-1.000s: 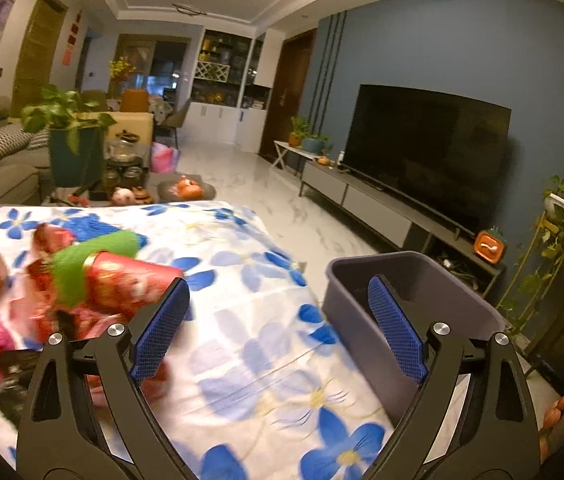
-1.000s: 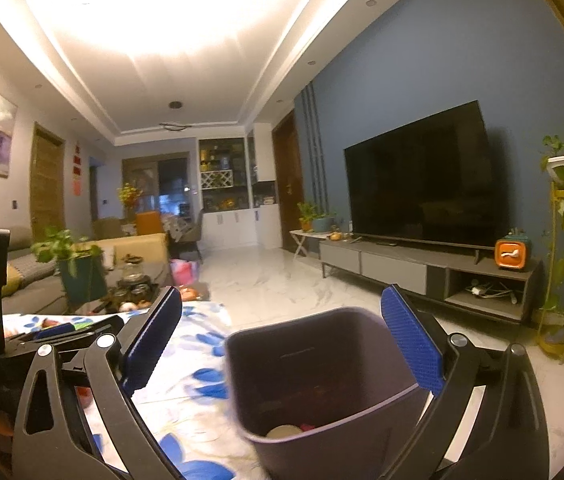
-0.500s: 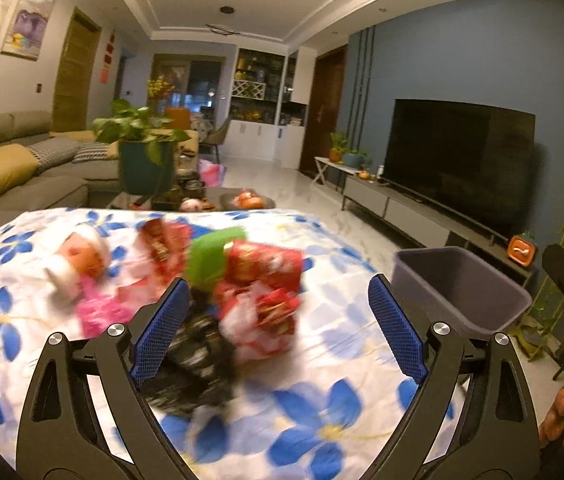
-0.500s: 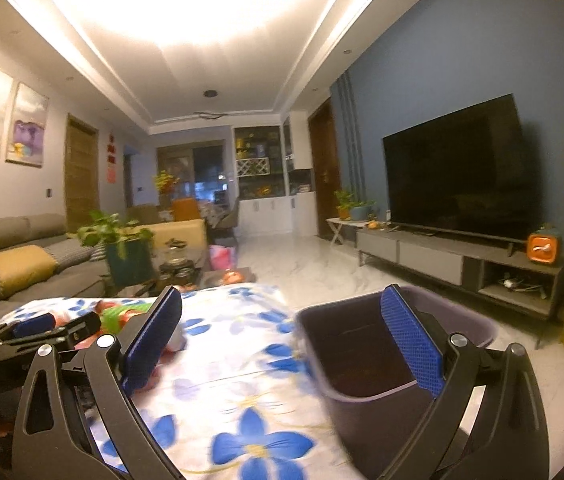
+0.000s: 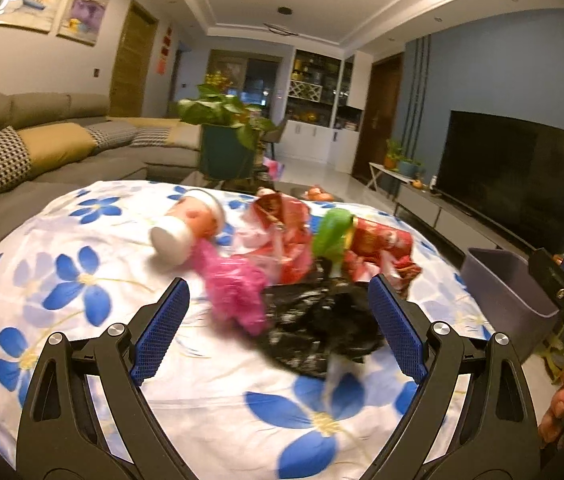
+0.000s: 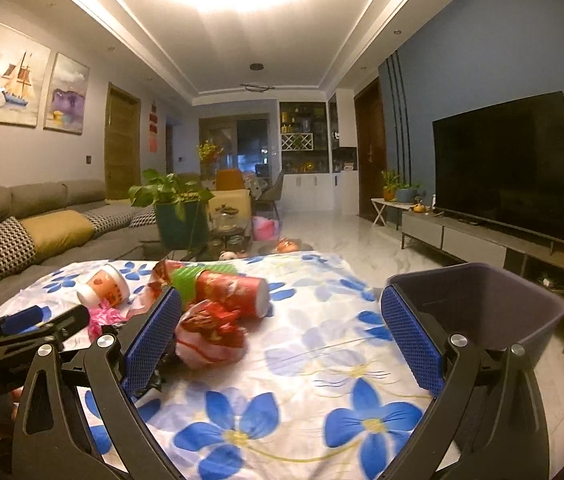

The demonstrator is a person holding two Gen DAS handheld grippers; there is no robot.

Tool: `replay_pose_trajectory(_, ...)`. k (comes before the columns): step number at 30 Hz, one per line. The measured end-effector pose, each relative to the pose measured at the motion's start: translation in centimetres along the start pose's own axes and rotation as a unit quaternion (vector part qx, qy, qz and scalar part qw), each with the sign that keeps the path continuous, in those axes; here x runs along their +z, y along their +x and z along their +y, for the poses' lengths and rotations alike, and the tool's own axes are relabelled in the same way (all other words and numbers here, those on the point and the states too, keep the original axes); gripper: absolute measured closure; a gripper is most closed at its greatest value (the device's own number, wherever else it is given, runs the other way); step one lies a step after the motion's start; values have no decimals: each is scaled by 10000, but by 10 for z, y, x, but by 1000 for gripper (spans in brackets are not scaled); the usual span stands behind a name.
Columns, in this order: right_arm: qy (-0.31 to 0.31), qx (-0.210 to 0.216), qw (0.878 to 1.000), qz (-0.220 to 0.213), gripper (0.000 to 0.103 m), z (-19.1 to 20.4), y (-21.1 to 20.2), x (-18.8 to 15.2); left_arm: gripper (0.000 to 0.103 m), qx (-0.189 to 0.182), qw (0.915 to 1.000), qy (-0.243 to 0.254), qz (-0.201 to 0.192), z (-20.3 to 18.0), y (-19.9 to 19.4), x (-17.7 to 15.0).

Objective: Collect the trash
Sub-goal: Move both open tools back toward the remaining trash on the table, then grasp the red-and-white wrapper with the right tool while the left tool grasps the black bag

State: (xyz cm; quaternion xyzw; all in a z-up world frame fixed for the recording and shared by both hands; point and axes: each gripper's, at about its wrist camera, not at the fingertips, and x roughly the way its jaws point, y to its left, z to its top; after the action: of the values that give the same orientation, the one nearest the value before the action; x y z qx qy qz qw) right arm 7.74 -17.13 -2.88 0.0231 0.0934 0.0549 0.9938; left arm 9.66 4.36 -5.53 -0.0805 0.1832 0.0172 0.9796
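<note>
A pile of trash lies on the flowered tablecloth (image 5: 82, 280): a crumpled black bag (image 5: 318, 320), a pink wrapper (image 5: 234, 292), red wrappers (image 5: 286, 232), a green piece (image 5: 332, 232), a red cup (image 5: 382, 240) and a white-and-orange cup (image 5: 186, 228). My left gripper (image 5: 278, 332) is open and empty, just short of the black bag. My right gripper (image 6: 282, 344) is open and empty over the cloth (image 6: 322, 360), with a red wrapper (image 6: 212, 334) by its left finger. A grey bin (image 6: 490, 304) stands at the table's right edge, also in the left view (image 5: 506, 292).
A grey sofa (image 6: 42, 220) with cushions runs along the left. A potted plant (image 6: 174, 208) and a low table with jars stand behind the table. A TV (image 6: 502, 164) on a long cabinet fills the right wall. The left gripper shows in the right view (image 6: 30, 324).
Both grippers have swung left, away from the bin and towards the trash pile. The pile now sits ahead of the left gripper. Both stay open.
</note>
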Motion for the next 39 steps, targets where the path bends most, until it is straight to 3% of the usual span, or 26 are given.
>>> replay_pose_trajectory(8, 9, 262, 9989, 382, 7, 21, 33, -13, 14, 395, 9990, -220, 5, 31, 4, -1)
replay_pose_trajectory(14, -54, 414, 9972, 620, 13, 35, 62, -19, 14, 524, 9982, -306, 2, 42, 7, -1)
replay_pose_trajectory(25, -42, 668, 9916, 1107, 43, 45, 106, -29, 14, 633, 9975, -306, 26, 50, 16, -2)
replay_pose_trajectory(28, -140, 799, 9899, 1164, 55, 49, 109, -32, 14, 601, 9978, -283, 67, 49, 19, -3)
replay_pose_trajectory(30, -199, 846, 9894, 1167, 70, 51, 108, -33, 14, 544, 9981, -265, 83, 47, 20, -4)
replay_pose_trajectory(35, -204, 834, 9898, 1139, 81, 47, 100, -33, 14, 323, 9993, -171, 82, 38, 18, -6)
replay_pose_trajectory(39, -114, 747, 9925, 965, 82, 36, 84, -27, 14, 96, 9999, -29, 65, 26, 15, -9)
